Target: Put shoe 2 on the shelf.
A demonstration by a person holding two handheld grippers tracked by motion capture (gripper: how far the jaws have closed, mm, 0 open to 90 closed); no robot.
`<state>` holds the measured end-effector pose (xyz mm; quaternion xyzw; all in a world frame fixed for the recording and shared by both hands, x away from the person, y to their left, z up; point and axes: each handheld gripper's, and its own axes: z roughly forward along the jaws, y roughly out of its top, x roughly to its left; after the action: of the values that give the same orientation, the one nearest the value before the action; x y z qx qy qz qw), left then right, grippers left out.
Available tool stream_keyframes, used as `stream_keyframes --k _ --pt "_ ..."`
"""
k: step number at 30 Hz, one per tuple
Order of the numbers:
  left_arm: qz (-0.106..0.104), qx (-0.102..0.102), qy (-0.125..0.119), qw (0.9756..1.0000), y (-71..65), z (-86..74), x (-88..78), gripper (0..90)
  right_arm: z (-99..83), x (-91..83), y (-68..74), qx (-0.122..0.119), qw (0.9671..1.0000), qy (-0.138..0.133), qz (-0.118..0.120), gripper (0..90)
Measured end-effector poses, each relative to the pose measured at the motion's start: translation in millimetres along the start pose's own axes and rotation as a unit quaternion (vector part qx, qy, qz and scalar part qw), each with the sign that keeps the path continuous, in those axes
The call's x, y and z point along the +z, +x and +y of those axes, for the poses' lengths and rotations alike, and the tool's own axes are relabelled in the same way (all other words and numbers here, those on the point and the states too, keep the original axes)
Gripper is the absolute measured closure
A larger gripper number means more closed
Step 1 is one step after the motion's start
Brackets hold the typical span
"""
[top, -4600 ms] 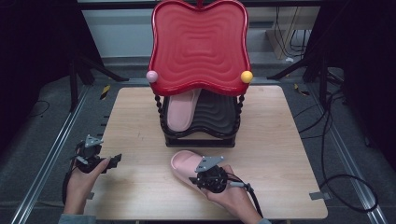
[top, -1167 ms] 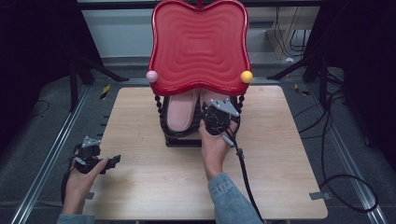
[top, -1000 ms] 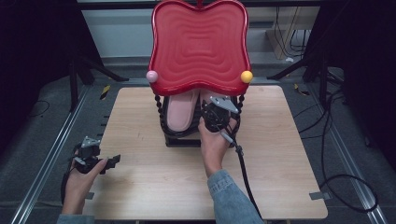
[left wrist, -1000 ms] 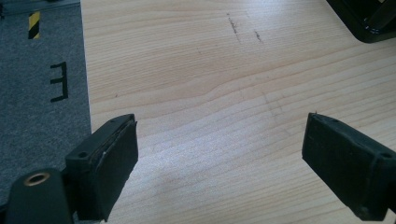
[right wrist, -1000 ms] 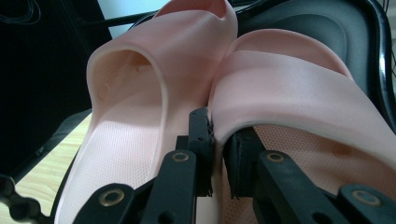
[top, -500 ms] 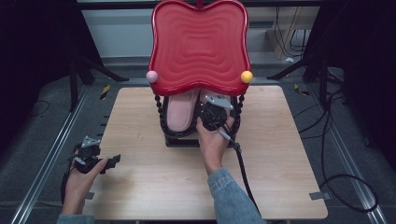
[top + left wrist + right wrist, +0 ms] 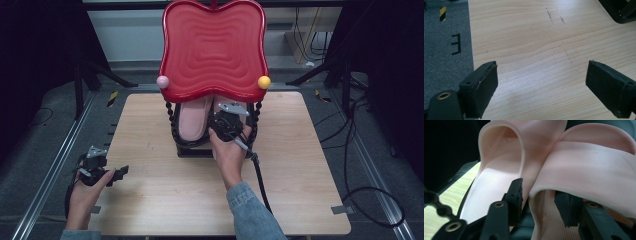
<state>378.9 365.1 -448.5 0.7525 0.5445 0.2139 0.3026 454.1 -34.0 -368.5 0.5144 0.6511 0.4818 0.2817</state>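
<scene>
Right gripper view: right gripper (image 7: 537, 202) jaws pinch a pink slipper's (image 7: 589, 167) side wall; left gripper (image 7: 541, 87) jaws gape wide, empty

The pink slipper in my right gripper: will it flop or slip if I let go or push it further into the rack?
The pink slipper looks like soft foam: its strap bends where the right gripper pinches it, so expect some flex. Its matte, dimpled surface probably grips rather than slides. It seems light, and leans against the second slipper, so it may shift.

The red wavy plastic tray (image 7: 213, 50) roofs the black beaded rack (image 7: 175, 131); the light wooden worktop (image 7: 165, 190) lies open in front.
</scene>
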Motion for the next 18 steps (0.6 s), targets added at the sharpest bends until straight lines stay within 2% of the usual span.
stream_keyframes --k 7,12,13,18 --pt "0.0 0.001 0.001 1.0 -0.4 -0.1 0.6 10.3 -1.5 -7.5 0.8 -0.016 0.9996 0.018 0.011 46.6" --pt "0.0 0.001 0.001 1.0 0.0 -0.4 0.8 10.3 -4.9 -12.3 1.6 -0.016 0.9994 0.021 0.02 45.5" --pt "0.0 0.001 0.002 1.0 -0.3 -0.3 0.7 10.3 -7.5 -14.5 1.9 -0.024 0.9992 0.023 0.022 45.3" --pt "0.001 0.002 0.002 1.0 -0.1 -0.2 0.2 10.3 -12.3 -22.0 0.9 -0.03 0.9987 0.033 0.026 45.5"
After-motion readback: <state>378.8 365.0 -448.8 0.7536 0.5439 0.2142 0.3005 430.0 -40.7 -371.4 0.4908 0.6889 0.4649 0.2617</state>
